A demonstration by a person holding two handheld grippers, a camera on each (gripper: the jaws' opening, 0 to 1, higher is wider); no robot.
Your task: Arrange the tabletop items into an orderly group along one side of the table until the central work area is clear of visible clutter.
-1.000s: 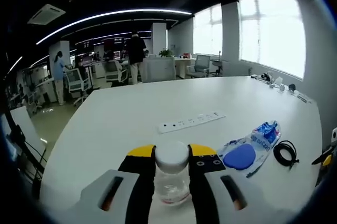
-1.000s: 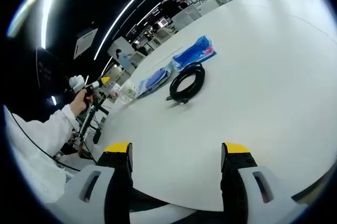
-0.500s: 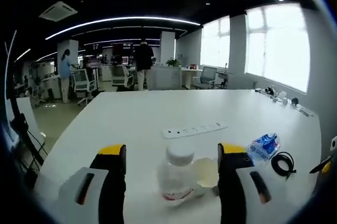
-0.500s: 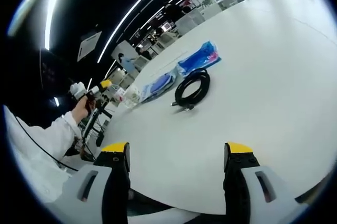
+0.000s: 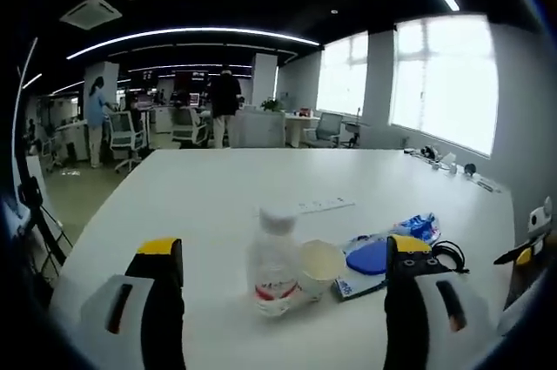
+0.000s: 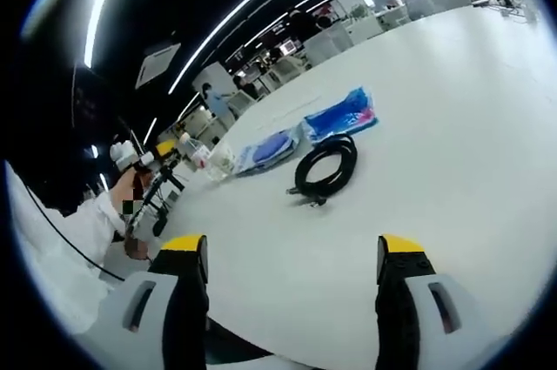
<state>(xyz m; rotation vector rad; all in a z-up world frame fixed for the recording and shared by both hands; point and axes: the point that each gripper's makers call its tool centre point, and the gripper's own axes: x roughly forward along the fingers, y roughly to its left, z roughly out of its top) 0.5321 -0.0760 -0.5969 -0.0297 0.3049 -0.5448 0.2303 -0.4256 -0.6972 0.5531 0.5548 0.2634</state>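
Standing upright on the white table, a small clear bottle with a white cap sits between the two prongs of the left gripper, closer to the left prong than the right, touching neither. The left jaws are spread wide and hold nothing. Just beside the bottle on its right is a pale round cup, apparently touching it; whether the cup is upright or tipped cannot be told. Beyond the cup lies a clear packet with a blue disc, then a blue-printed bag and a black coiled cable, both partly hidden behind the right prong. A white power strip lies farther out on the table, apart from the group. Office chairs and standing people are seen in the background beyond the table. In the right gripper view, the right gripper hangs over bare table surface, its jaws also wide apart and empty. Ahead of them lies the coiled cable, with the blue-printed bag just beyond it and the disc packet, cup and bottle in a row leftwards near the table edge. A person's white sleeve shows at the left.
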